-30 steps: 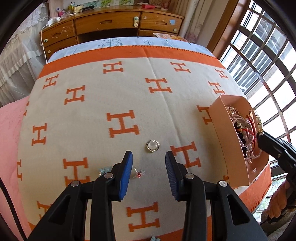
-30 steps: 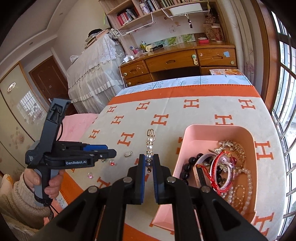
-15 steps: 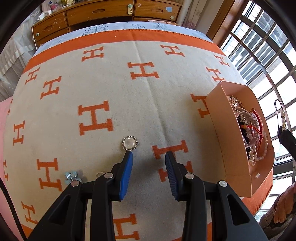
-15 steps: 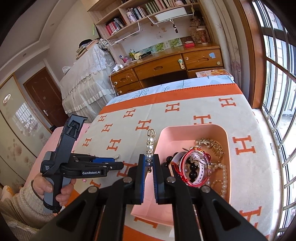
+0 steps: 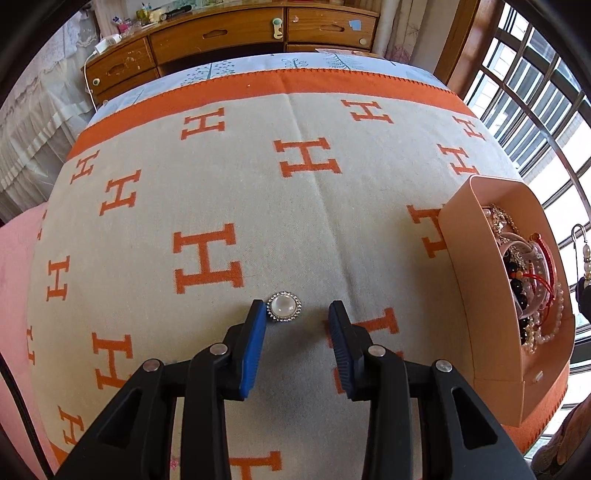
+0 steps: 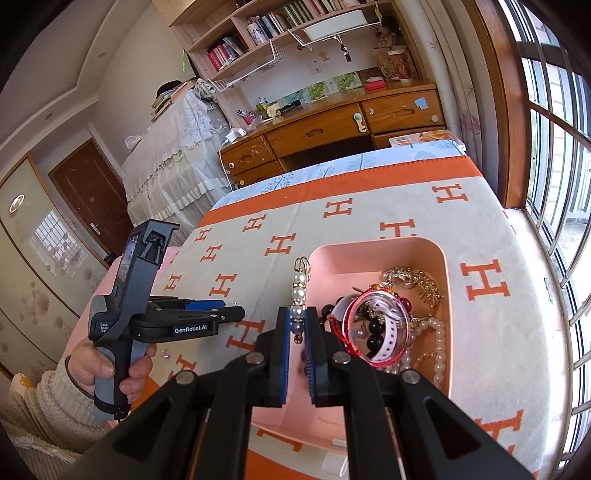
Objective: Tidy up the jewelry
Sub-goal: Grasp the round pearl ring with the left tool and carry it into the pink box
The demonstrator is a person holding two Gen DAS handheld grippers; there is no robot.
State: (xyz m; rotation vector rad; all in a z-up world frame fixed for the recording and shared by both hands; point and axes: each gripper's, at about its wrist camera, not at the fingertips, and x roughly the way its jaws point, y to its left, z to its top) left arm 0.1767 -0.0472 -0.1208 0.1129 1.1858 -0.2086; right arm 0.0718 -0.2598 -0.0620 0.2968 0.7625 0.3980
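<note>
Here, pink box (image 6: 376,245) heaped with bracelets (image 6: 373,328); right hand-held gripper (image 6: 297,325) clamping pearl pendant (image 6: 298,295), left hand-held gripper (image 5: 297,325) closing beside brooch (image 5: 283,307)

Cream woven blanket with orange H motifs (image 5: 258,192): matt cloth. On it, round brooch (image 5: 283,307): glossy milky stone, sparkling metal rim. Pink rectangular box (image 5: 476,295) beside it: smooth matt card. Wooden drawer desk (image 5: 229,33) beyond: varnished.

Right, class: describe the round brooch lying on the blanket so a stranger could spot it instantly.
Start at the cream blanket with orange H letters. Near its front edge, just ahead of the closing left gripper, lies the brooch: a milky dome ringed with tiny sparkling stones, alone outside the pink box.
</note>
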